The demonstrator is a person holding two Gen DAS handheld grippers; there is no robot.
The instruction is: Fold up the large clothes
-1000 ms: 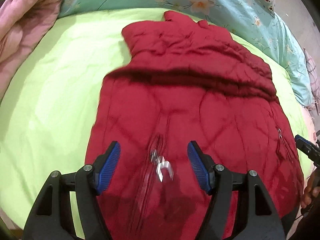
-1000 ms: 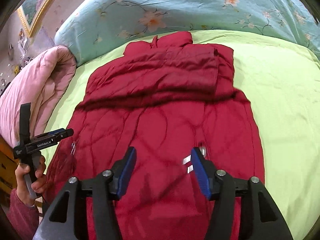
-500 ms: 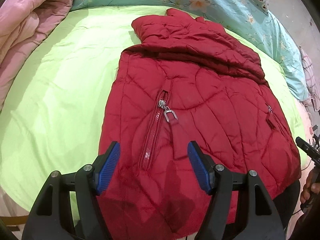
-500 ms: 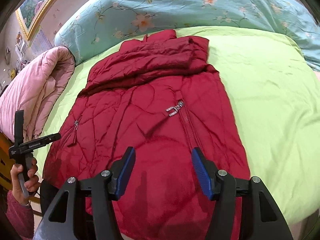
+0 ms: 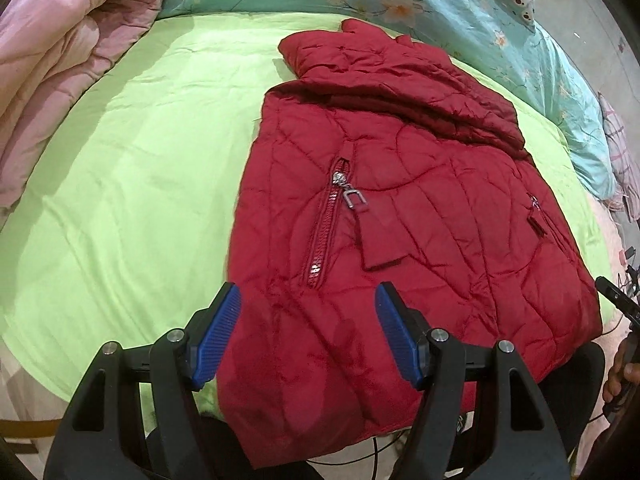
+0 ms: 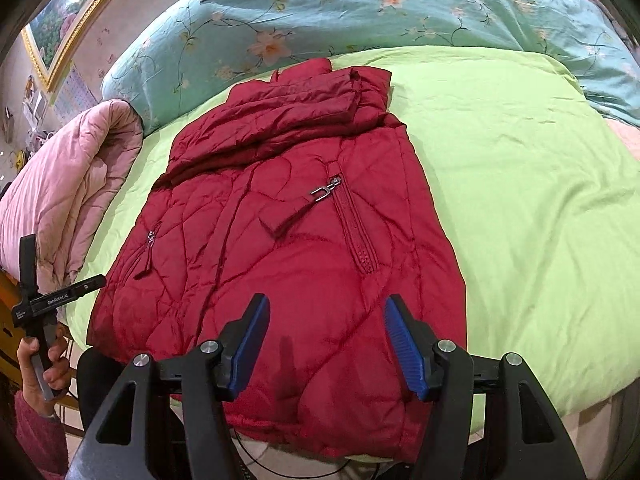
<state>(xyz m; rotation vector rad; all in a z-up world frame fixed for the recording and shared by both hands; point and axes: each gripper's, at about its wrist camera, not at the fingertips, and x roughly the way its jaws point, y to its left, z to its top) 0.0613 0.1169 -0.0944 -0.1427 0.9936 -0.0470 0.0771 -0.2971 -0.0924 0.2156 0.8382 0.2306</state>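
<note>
A red jacket point(image 5: 400, 216) lies flat on a green bed point(image 5: 132, 184), sleeves folded across its far end, hem hanging over the near edge. The left gripper point(image 5: 308, 334) and right gripper point(image 6: 326, 344) hover above the hem, both wide and empty. Next step, likely: grip the hem corners and fold them toward the collar.

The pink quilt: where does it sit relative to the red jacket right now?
In both wrist views the pink quilt is bunched at the left edge of the green sheet, apart from the red jacket, beside the floral teal bedding.
</note>
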